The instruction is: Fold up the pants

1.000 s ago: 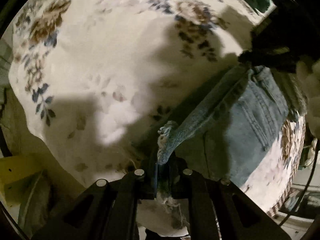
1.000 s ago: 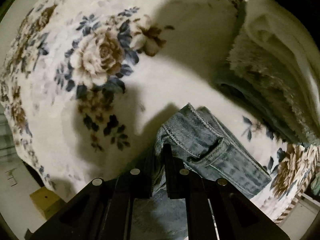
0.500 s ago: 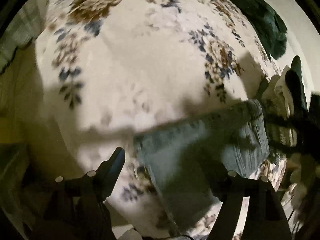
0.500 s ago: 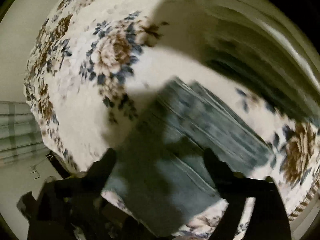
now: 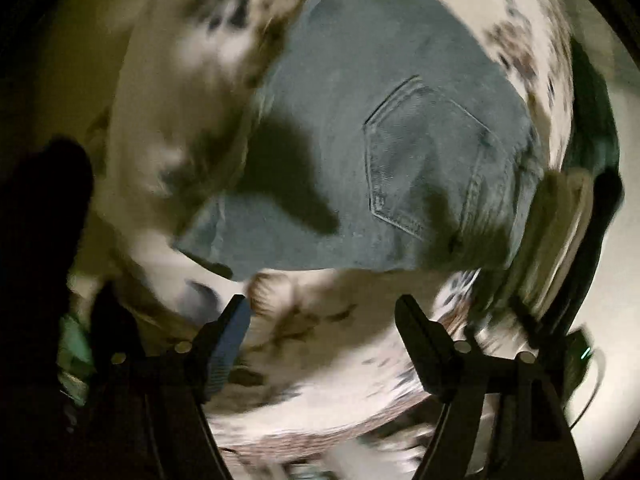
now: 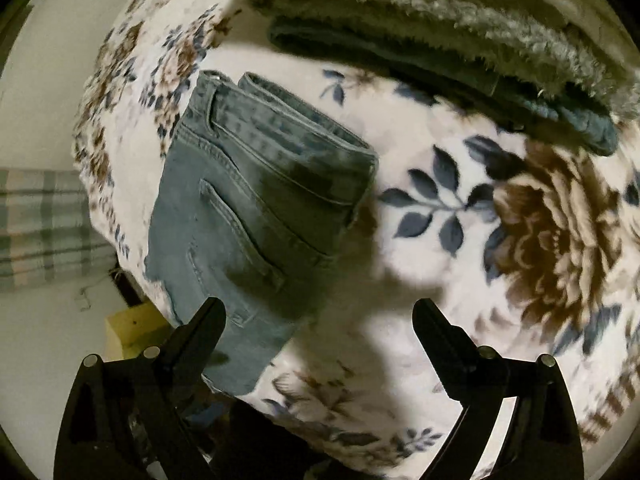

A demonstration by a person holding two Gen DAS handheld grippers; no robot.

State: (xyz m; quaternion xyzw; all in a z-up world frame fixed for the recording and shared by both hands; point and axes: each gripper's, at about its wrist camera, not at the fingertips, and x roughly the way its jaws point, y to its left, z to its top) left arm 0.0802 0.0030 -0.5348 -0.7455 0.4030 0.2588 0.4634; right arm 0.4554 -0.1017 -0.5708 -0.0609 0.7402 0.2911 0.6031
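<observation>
The light blue jeans (image 5: 360, 140) lie folded into a compact rectangle on the floral blanket (image 5: 328, 320), back pocket up. They also show in the right wrist view (image 6: 256, 216), waistband toward the far side. My left gripper (image 5: 324, 316) is open and empty, held above the blanket just short of the jeans' near edge. My right gripper (image 6: 320, 320) is open and empty above the blanket, with its left finger (image 6: 204, 328) over the jeans' near corner. The left wrist view is blurred by motion.
A pile of folded fleecy and dark clothes (image 6: 440, 40) lies on the floral blanket (image 6: 520, 220) beyond the jeans. A plaid cloth (image 6: 44, 228) and a yellow box (image 6: 136, 328) sit off the bed's left edge. A dark green garment (image 5: 592, 128) lies at the right.
Both grippers were shut on the jeans a second ago. They have opened, let the jeans drop folded onto the blanket, and pulled back and up.
</observation>
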